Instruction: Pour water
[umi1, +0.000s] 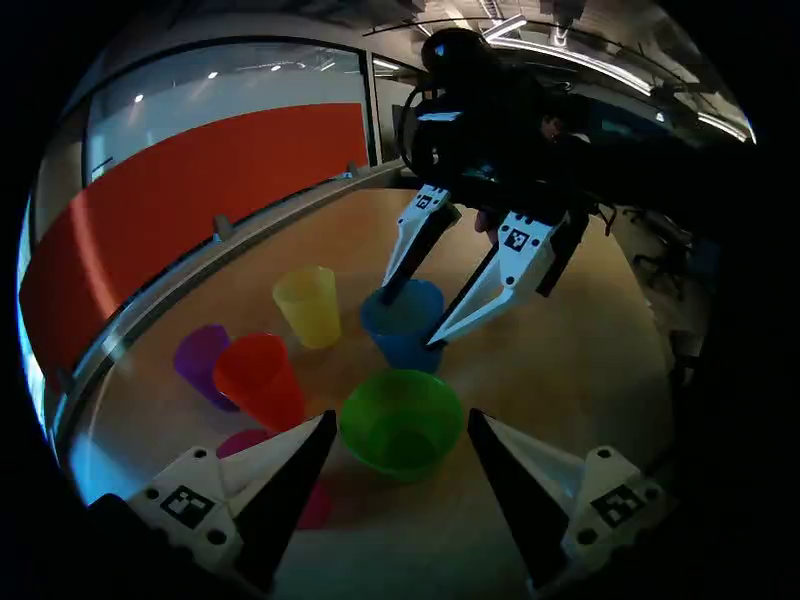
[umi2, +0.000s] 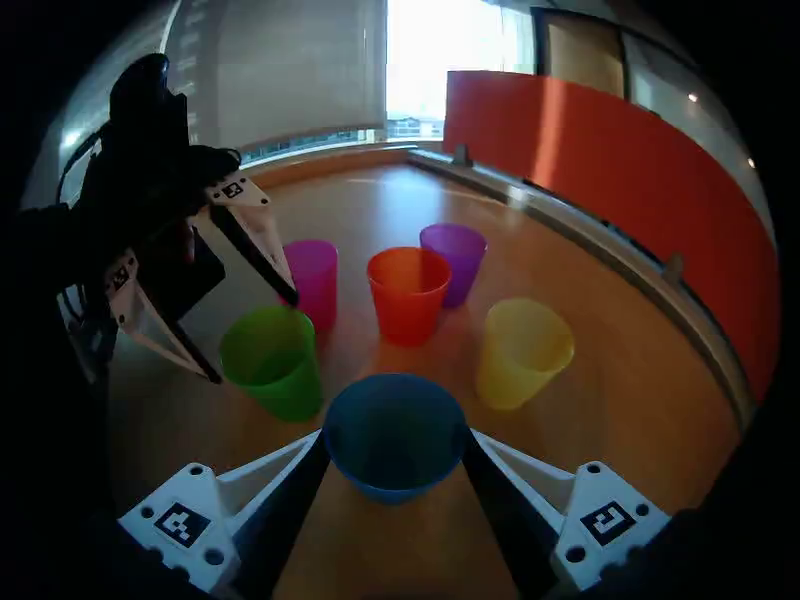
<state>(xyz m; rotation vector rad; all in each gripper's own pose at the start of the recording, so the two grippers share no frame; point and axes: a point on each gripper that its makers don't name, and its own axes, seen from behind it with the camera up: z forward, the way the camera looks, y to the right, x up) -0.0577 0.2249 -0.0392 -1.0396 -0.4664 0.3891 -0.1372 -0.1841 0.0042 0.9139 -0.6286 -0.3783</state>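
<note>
Wooden bench (umi2: 620, 400), orange wall panel (umi2: 620, 150); right fingers (umi2: 290, 490) seemingly clasp upright blue cup (umi2: 395, 440); left fingers (umi1: 285, 480) spread wide, empty.

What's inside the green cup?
Nothing visible: the green cup shows bare inner wall and bottom in the left gripper view. Its near rim hides a strip of the inside, and shallow clear water could not be told apart.
</note>
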